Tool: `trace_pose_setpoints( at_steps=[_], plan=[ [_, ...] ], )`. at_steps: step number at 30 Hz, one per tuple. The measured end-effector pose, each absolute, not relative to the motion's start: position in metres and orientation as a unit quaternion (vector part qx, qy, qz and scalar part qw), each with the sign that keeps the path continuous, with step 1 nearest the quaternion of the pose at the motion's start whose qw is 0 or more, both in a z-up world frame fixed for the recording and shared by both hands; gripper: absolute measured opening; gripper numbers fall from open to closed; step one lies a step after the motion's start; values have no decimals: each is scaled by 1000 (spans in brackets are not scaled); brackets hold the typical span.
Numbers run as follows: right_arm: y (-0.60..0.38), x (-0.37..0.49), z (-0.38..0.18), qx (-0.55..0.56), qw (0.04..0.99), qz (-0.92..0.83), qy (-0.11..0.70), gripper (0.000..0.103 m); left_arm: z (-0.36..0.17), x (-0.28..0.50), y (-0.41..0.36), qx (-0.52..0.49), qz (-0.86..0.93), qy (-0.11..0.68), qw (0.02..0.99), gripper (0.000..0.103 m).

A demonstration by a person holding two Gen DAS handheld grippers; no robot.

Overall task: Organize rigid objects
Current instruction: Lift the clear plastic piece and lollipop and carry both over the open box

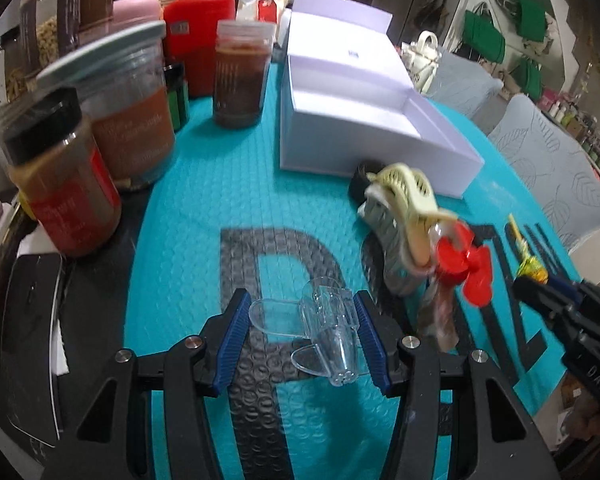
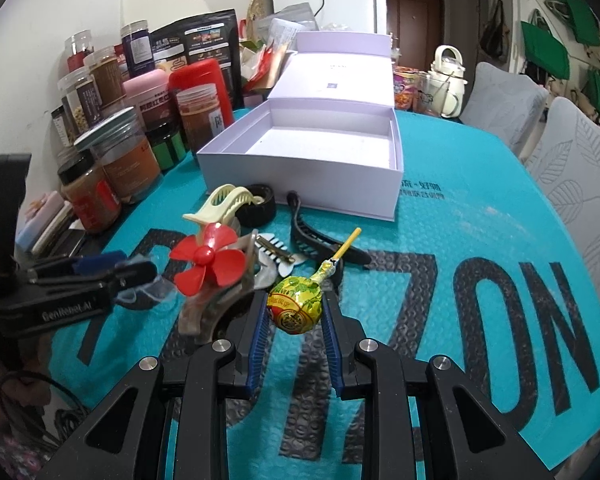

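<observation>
1. The left tool points down at the teal mat on the desk. A clear plastic scoop lies between its blue pads; the right pad touches the scoop's cup, while the left pad stands just clear of the handle, so a firm grip cannot be confirmed.
2. The right tool is closed on the wrapped head of a lollipop, held low over the mat, its yellow stick slanting up and away.
3. Just beyond both tools lies a loose pile: a red propeller on top of a marbled hair claw, with a cream hair claw behind it and a small toothed clip beside it.
4. A black hair claw lies to the right of the pile, under the lollipop stick, and a black ring sits near the box front.
5. Farther back, the white box stands open and empty on the mat, its lid folded back.
6. Left of the box, jars of spices and spreads crowd the desk edge, with a red case and dark pouches behind them.
7. Two grey chairs stand along the far right side.
</observation>
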State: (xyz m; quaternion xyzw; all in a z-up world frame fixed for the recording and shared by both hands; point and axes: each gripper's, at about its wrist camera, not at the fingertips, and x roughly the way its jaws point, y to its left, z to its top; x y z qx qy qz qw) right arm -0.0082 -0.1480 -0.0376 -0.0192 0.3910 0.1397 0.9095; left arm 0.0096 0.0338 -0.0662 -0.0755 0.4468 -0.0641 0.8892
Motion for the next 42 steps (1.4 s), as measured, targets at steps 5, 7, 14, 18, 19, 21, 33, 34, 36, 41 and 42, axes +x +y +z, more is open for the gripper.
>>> trace_pose_setpoints(
  at_steps=[5, 7, 14, 18, 19, 21, 33, 34, 36, 41, 42],
  plan=[
    [-152, -7, -40, -14, 909, 132, 396, 26, -73, 5, 23, -39, -58, 458, 886, 53],
    [-154, -6, -41, -11, 908, 131, 398, 26, -74, 5, 16, -21, -61, 463, 884, 61],
    [-157, -7, -41, -5, 908, 128, 399, 26, -71, 5, 20, -33, -53, 455, 888, 51],
    [-157, -7, -42, -2, 908, 128, 398, 26, -70, 8, 23, -37, -55, 457, 887, 51],
    [-157, -7, -42, -3, 908, 128, 398, 26, -69, 8, 22, -38, -58, 456, 887, 51],
    [-157, -8, -42, -3, 908, 130, 398, 26, -65, 6, 21, -41, -64, 451, 889, 51],
    [-157, -4, -29, -2, 915, 145, 377, 26, -18, 2, 17, -36, -65, 394, 916, 51],
    [-156, -3, -27, -3, 916, 147, 374, 26, -16, 3, 17, -35, -65, 389, 918, 51],
    [-154, -2, -23, -8, 917, 155, 368, 26, -9, 3, 17, -36, -67, 380, 922, 51],
    [-148, 0, -14, -28, 920, 168, 354, 26, 9, 7, 13, -32, -72, 359, 930, 51],
    [-147, 0, -12, -32, 920, 171, 351, 26, 12, 8, 11, -29, -74, 354, 932, 51]
  ],
)
